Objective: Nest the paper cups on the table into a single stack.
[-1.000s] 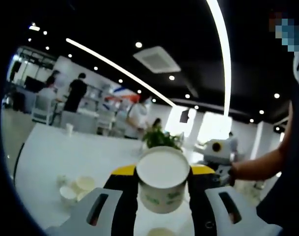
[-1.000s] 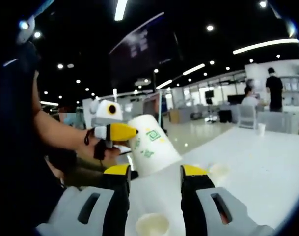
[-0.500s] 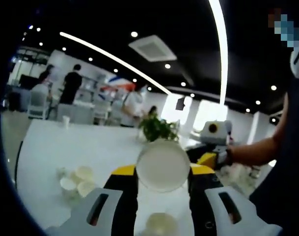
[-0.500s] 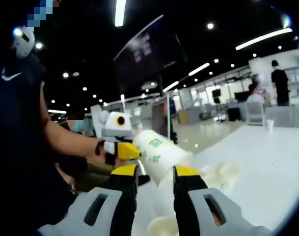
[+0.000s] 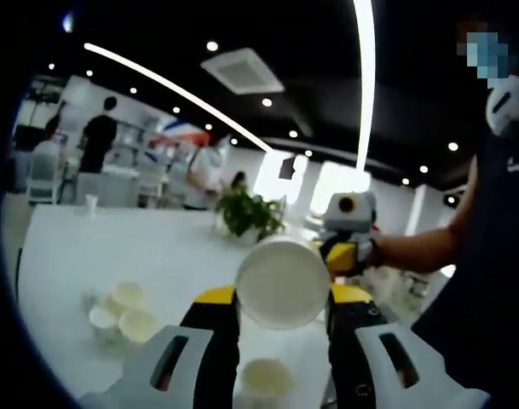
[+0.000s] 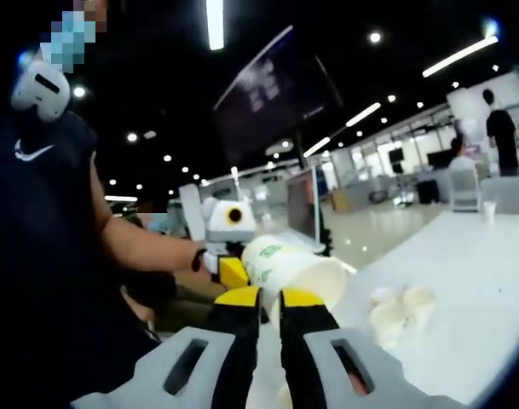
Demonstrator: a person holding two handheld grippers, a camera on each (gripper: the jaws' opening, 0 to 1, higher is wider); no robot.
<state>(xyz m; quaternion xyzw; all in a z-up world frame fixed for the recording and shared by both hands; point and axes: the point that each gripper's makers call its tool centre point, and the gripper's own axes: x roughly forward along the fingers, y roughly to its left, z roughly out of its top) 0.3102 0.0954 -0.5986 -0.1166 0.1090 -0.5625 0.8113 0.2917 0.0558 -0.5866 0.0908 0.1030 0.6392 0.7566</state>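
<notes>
In the left gripper view, the left gripper [image 5: 283,300] holds a white paper cup [image 5: 282,283] clamped between its yellow-tipped jaws, the cup lying on its side above the white table [image 5: 157,256] with its open mouth turned toward the camera. Directly below it, at the lower edge between the two jaws, another paper cup [image 5: 266,376] stands upright on the table with its mouth up. To the left on the tabletop sits a loose cluster of small cups [image 5: 118,311], close together, and a single cup [image 5: 91,204] stands far off near the table's far edge. A potted plant [image 5: 249,215] rests on the table beyond the held cup. The right gripper [image 5: 348,253] comes in from the right, just beside the held cup's rim, carried on the person's forearm [image 5: 417,247]. In the right gripper view, the right gripper [image 6: 270,300] has its jaws drawn nearly together with only a thin gap between the yellow tips; whether anything is pinched there cannot be told. Just above and beyond those tips lies the same paper cup [image 6: 289,267], tilted on its side and showing green printing, held at its base end by the left gripper [image 6: 232,269]. The cup cluster [image 6: 399,308] shows to the right on the table [image 6: 464,281]. People [image 5: 95,143] stand in the background beneath ceiling strip lights [image 5: 361,68].
</notes>
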